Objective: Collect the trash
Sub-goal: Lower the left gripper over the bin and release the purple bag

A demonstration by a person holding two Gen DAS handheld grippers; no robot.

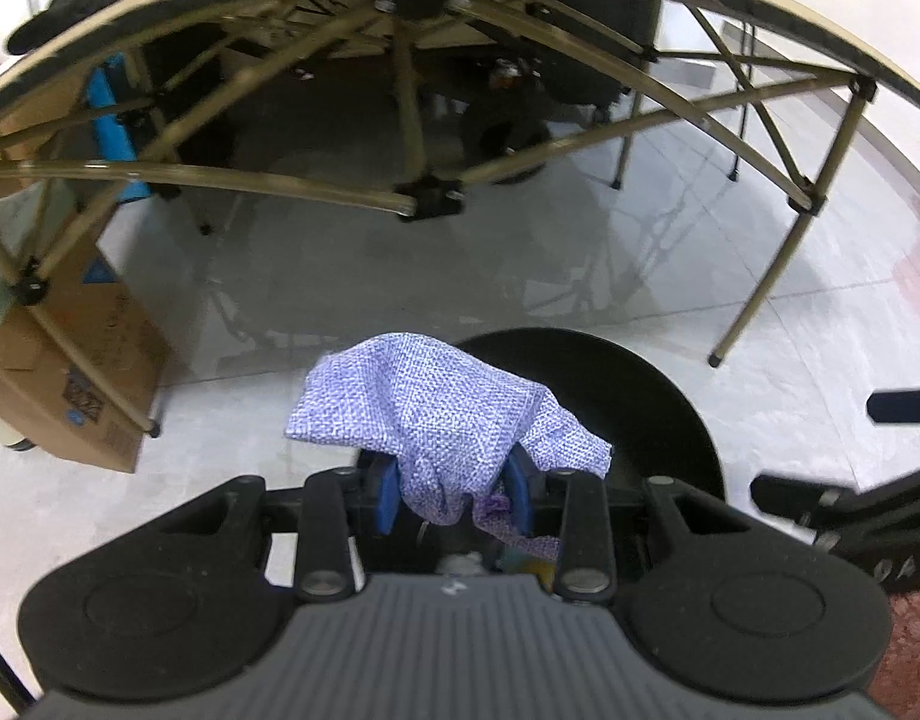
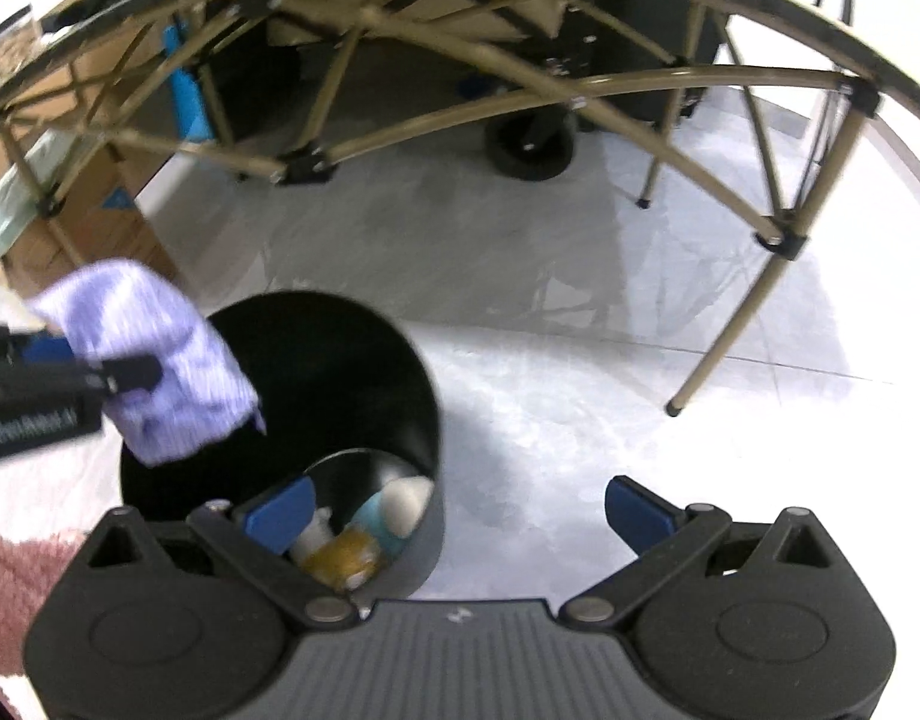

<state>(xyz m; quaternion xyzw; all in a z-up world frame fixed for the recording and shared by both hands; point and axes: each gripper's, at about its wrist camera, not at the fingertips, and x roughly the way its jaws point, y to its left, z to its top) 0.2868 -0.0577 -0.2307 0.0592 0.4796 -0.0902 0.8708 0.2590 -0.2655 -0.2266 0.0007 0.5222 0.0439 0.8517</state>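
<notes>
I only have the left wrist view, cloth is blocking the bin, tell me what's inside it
Observer: From the right wrist view, the black bin already holds trash: a yellowish item and a white and blue piece at the bottom.
Operator: Is my cloth over the opening?
Observer: The purple cloth hangs over the bin's left rim, pinched by the left gripper.
Operator: And the right gripper?
Observer: The right gripper is open and holds nothing; its left finger shows over the bin.
</notes>
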